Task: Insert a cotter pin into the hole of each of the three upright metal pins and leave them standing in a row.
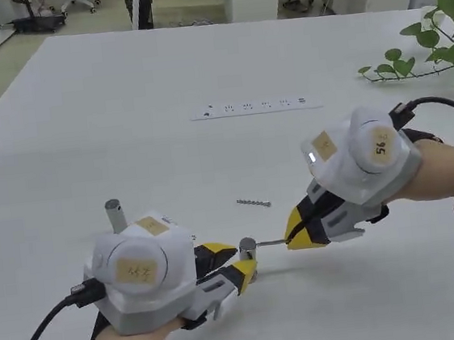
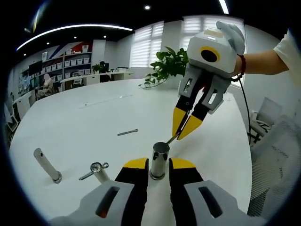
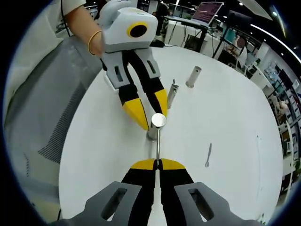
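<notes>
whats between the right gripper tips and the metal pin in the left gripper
A cotter pin, pinched in the right gripper, bridges that gap to the metal pin; right gripper view shows it.

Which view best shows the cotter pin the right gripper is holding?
The right gripper view: the cotter pin runs full length from the shut jaws to the metal pin's top. The left gripper view shows a short glimpse; the head view, a thin sliver.
</notes>
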